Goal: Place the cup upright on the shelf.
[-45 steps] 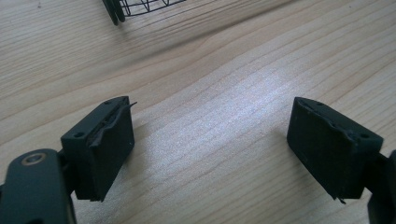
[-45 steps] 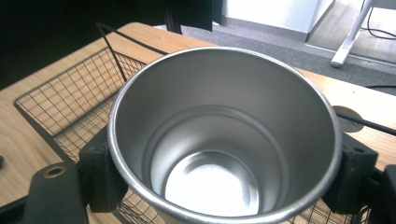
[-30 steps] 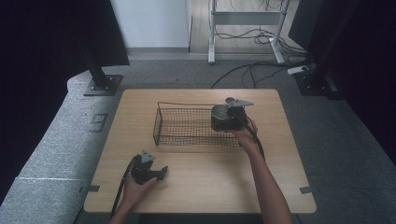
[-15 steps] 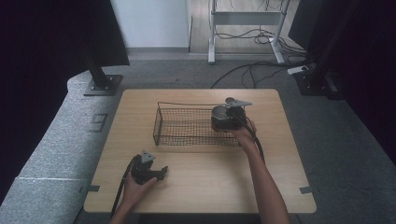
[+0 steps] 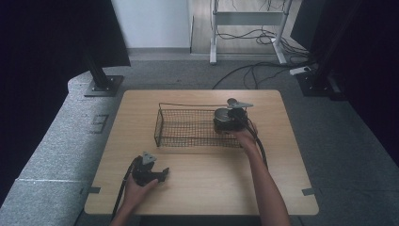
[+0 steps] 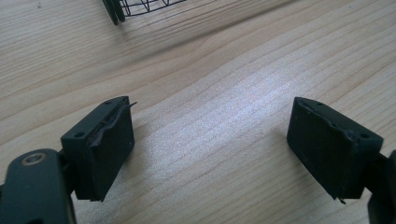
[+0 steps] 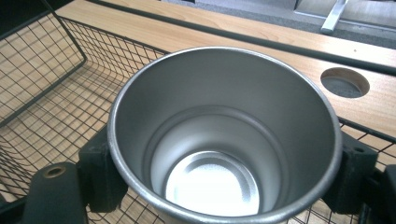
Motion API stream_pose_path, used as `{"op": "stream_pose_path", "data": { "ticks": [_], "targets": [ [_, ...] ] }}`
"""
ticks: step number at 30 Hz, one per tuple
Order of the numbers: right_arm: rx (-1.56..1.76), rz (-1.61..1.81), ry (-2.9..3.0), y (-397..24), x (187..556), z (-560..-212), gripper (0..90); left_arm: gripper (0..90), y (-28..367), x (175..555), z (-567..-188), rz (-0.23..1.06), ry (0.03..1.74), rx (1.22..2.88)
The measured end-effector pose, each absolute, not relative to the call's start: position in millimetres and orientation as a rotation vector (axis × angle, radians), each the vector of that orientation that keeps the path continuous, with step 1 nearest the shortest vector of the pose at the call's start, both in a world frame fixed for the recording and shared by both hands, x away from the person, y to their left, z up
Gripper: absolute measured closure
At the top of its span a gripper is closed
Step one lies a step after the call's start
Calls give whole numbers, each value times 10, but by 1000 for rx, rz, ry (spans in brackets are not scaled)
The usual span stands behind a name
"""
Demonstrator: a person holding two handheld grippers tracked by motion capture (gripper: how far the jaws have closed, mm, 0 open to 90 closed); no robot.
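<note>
A steel cup (image 7: 224,140), upright and empty, is held from both sides by my right gripper (image 7: 225,175), which is shut on it. In the high view the cup (image 5: 221,114) sits low inside the right end of a black wire basket (image 5: 159,125), with the right gripper (image 5: 229,121) around it. My left gripper (image 6: 210,121) lies on the wooden table with its jaws wide open and only bare wood between the pads (image 6: 112,140). From above, the left gripper (image 5: 162,174) rests near the table's front left, well apart from the basket.
The wooden table (image 5: 207,188) has open surface in front of the basket and to its left. A round hole (image 7: 344,82) is cut in the tabletop beyond the basket's far rim. Cables and stand legs (image 5: 101,87) lie on the floor behind the table.
</note>
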State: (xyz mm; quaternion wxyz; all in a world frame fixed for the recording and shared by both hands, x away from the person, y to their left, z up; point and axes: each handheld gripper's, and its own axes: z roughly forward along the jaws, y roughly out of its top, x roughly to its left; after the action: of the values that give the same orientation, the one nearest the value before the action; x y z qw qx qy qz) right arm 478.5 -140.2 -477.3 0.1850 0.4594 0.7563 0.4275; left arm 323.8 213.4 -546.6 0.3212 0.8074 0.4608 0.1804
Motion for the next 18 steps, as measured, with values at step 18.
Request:
{"op": "stream_pose_path", "data": {
  "ticks": [18],
  "targets": [
    [1331,1168,2179,-1386,4813,-4820,183,148,2134,3238,-5466,474,1210,2121]
  ]
}}
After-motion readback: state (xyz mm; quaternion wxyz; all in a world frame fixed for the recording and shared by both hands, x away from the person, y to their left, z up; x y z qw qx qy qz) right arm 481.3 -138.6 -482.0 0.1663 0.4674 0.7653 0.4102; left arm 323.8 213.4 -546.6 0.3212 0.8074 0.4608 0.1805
